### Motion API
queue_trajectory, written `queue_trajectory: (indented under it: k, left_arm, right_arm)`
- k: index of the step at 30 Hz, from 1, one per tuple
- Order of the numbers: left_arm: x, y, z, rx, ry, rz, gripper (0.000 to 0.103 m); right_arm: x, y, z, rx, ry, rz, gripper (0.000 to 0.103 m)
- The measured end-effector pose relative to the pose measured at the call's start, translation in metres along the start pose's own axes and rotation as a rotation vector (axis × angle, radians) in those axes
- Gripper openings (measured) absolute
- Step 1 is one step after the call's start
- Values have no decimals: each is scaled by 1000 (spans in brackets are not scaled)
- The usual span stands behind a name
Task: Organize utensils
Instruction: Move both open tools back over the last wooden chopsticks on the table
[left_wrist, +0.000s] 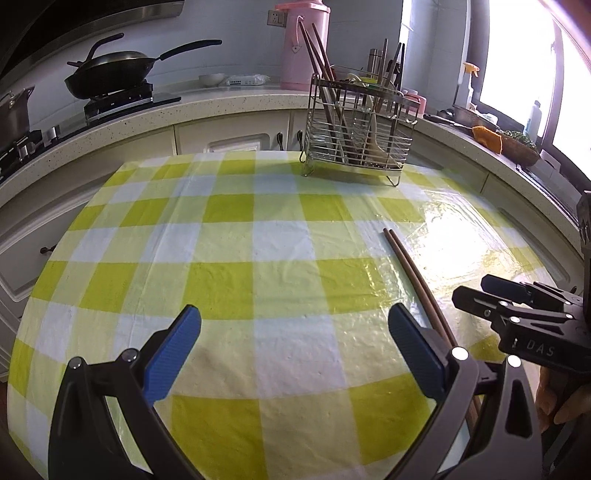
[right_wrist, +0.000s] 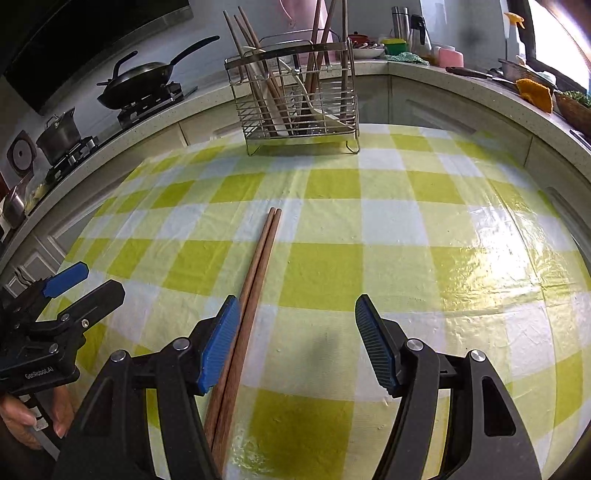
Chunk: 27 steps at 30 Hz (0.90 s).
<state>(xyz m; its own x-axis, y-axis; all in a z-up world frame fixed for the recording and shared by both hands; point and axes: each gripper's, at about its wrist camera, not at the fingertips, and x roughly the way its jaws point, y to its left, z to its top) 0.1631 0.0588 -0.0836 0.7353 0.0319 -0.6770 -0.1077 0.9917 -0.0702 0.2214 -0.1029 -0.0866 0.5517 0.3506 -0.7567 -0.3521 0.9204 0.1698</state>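
Note:
A pair of brown wooden chopsticks (right_wrist: 255, 280) lies flat on the green-and-white checked tablecloth (right_wrist: 406, 236). My right gripper (right_wrist: 295, 310) is open above the cloth; the chopsticks run just inside its left blue pad (right_wrist: 218, 343), with no pad pressing on them. My left gripper (left_wrist: 295, 321) is open over bare cloth, and the chopsticks (left_wrist: 413, 273) pass beside its right pad (left_wrist: 413, 350). At the table's far edge stands a wire utensil rack (right_wrist: 299, 107) holding several chopsticks and a pale spoon. The rack (left_wrist: 356, 136) also shows in the left wrist view.
A curved kitchen counter (left_wrist: 221, 107) wraps behind the table, with a wok on a stove (left_wrist: 114, 74), a pink thermos (left_wrist: 306, 44) and a steel pot (right_wrist: 61, 134). The right gripper (left_wrist: 517, 314) enters the left view from the right. A hand (right_wrist: 26, 417) holds the left gripper's handle.

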Motion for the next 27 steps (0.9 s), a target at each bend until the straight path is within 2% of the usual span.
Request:
queue_trajectory:
  k: [6, 12, 22, 25, 27]
  left_arm:
    - [4, 4, 1, -8, 11, 9, 98]
    - [5, 4, 3, -4, 12, 15, 98]
    - [9, 8, 1, -7, 29, 14, 98]
    - [8, 8, 1, -7, 22, 13, 98]
    - [6, 9, 1, -6, 18, 10, 98]
  right_arm:
    - [5, 7, 2, -15, 13, 1, 63]
    - [16, 13, 2, -43, 54, -35, 62]
    - [19, 17, 5, -60, 55, -68, 61]
    - [21, 20, 7, -67, 52, -89, 55]
    - [22, 21, 10, -68, 58, -95, 47]
